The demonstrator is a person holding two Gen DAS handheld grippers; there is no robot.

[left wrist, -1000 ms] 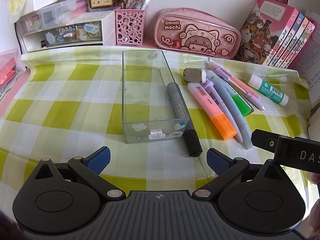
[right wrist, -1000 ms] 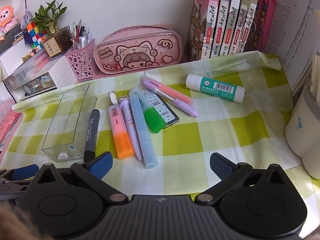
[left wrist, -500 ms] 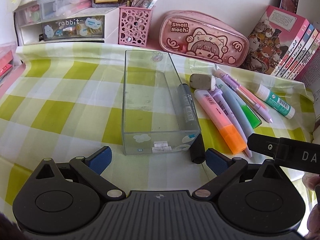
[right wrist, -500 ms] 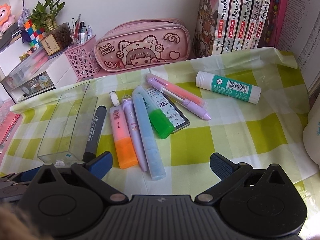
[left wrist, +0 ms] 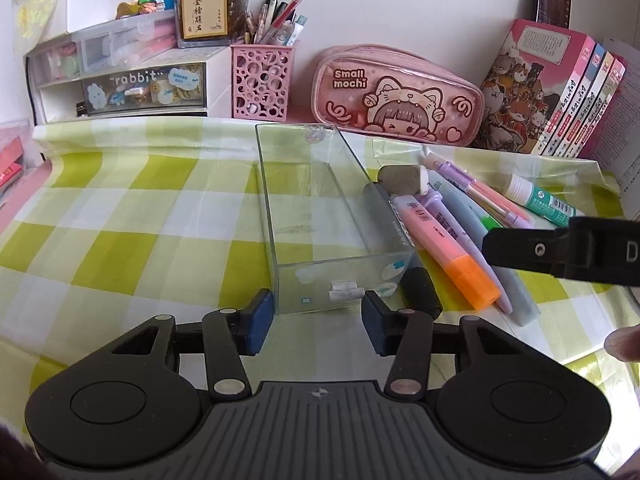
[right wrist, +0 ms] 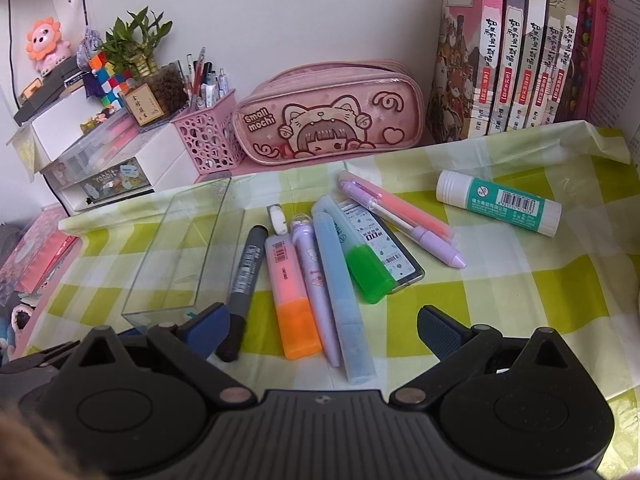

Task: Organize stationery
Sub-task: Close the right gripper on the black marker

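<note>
A clear plastic box [left wrist: 320,216] lies empty on the green checked cloth; it also shows in the right wrist view [right wrist: 188,252]. My left gripper [left wrist: 318,320] is partly closed, its pads just short of the box's near end, holding nothing. Right of the box lie a grey marker [right wrist: 244,284], an orange-capped pink highlighter [right wrist: 294,300], a purple pen [right wrist: 316,284], a blue pen [right wrist: 340,292], a green highlighter [right wrist: 366,272], a pink and a lilac pen [right wrist: 404,220], an eraser [left wrist: 402,179] and a glue stick [right wrist: 498,203]. My right gripper [right wrist: 320,328] is open above the pens' near ends.
A pink "Small mochi" pencil case [right wrist: 332,124], a pink pen holder [left wrist: 262,80], a white "rabbit" drawer unit [left wrist: 132,84] and a row of books [right wrist: 516,48] line the back wall. The right gripper's body [left wrist: 560,250] juts in above the pens.
My left gripper has moved forward to the box's near end and its jaws have narrowed. My right gripper has edged closer to the pens and stays open.
</note>
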